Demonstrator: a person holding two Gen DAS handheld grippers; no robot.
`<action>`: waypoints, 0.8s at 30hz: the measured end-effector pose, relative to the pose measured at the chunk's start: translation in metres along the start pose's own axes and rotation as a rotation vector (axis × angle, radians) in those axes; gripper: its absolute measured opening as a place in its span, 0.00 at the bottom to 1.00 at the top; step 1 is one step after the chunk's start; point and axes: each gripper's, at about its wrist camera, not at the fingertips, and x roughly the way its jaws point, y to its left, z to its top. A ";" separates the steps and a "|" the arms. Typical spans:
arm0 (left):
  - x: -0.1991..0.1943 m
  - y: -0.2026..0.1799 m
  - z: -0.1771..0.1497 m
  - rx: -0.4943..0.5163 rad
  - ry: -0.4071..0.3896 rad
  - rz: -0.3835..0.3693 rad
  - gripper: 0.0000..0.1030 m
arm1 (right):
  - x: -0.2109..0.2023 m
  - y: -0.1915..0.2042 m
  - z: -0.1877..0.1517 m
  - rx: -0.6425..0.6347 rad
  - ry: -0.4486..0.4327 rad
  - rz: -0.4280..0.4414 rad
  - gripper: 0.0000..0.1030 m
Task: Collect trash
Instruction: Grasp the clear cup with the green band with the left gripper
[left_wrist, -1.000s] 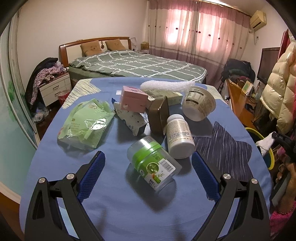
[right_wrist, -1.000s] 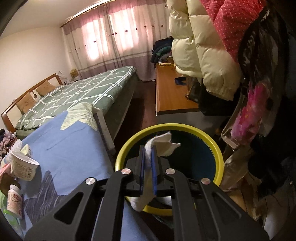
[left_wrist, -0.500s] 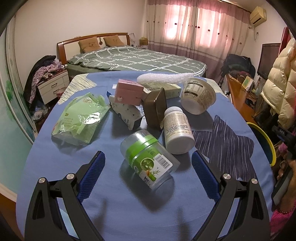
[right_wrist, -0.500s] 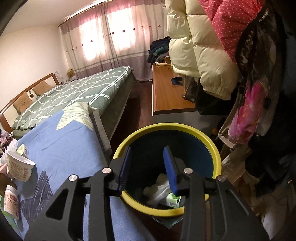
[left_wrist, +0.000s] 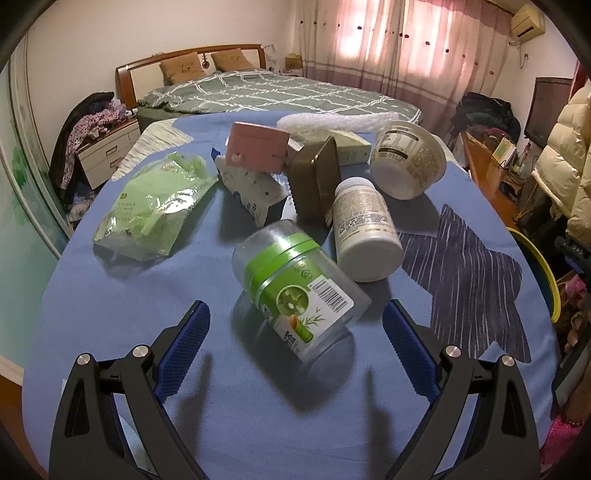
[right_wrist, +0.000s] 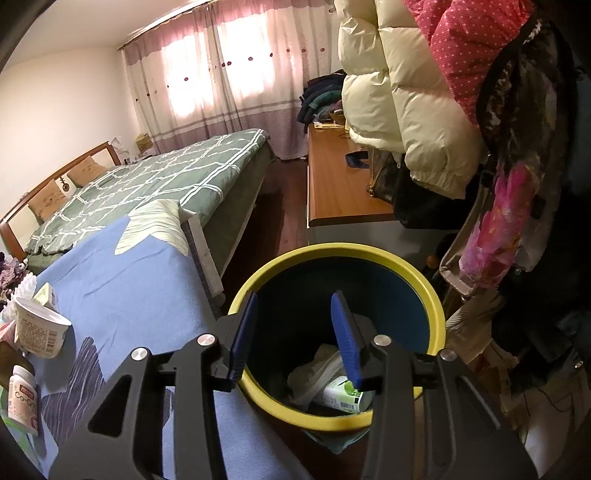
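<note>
Right wrist view: a crumpled white paper wad (right_wrist: 314, 369) and a small green-and-white carton (right_wrist: 341, 397) are lying at the bottom of the round yellow-rimmed, dark blue waste bin (right_wrist: 436, 314), which is standing on the floor just beside the blue-clothed table (right_wrist: 122, 280). The right gripper (right_wrist: 293, 321) is hanging over the bin's mouth with its blue-padded jaws opening and nothing between them.

On the table, seen from the left wrist, more trash is waiting: a clear plastic jar with a green band and barcode label (left_wrist: 295, 291) is lying on its side nearest the left gripper (left_wrist: 295, 325), whose jaws are standing wide apart and empty on either side of it, not touching it. Just behind it a white pill bottle (left_wrist: 364, 229) is lying on its side, touching a brown rectangular tray (left_wrist: 314, 182) that is propped on edge. A white paper cup with printed text (left_wrist: 408, 158) is tipped over behind it, a pink box (left_wrist: 258, 151) is sitting on a white wrapper, and a crinkled green plastic bag (left_wrist: 155, 210) is lying well apart on the left. A bed with a green checked cover (left_wrist: 277, 92) is filling the background.
</note>
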 end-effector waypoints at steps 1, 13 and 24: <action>0.001 0.000 0.000 -0.001 0.001 -0.001 0.90 | 0.000 0.000 0.000 -0.001 0.001 0.002 0.39; 0.005 0.026 0.003 -0.033 0.020 0.027 0.90 | 0.002 0.002 0.000 -0.001 0.004 0.011 0.41; 0.007 0.038 -0.001 -0.073 0.037 0.005 0.89 | 0.001 0.004 -0.002 -0.003 -0.002 0.021 0.44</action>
